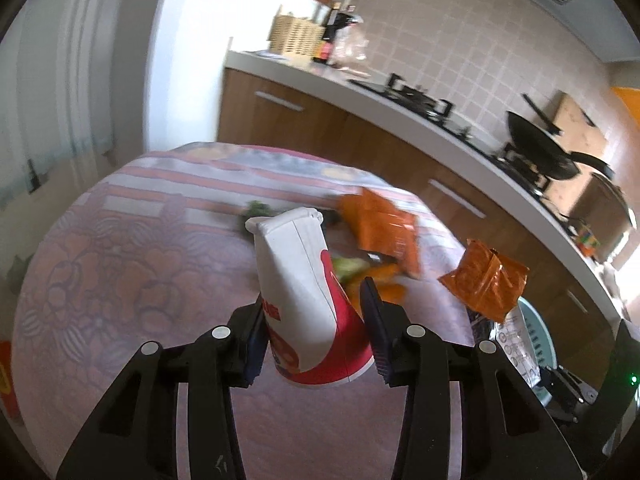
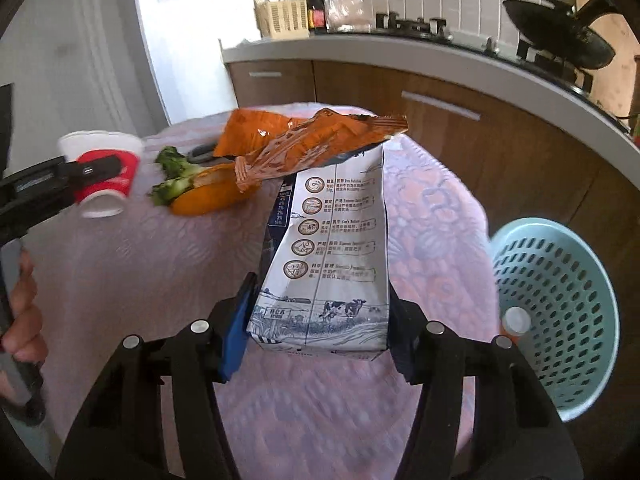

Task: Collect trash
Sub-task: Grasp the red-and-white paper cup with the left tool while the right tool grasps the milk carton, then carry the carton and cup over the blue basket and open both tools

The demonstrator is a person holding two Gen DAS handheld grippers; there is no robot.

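I have both pieces gripped — my left gripper clamps the paper cup, my right gripper the milk carton (orange wrapper draped on top). Next they must swing right, over the blue basket, and release.

Domestic kitchen. Landmark: white countertop over wood-fronted cabinets. On it, a gas hob with black wok; behind it, tiled wall; at its far end, utensil basket.
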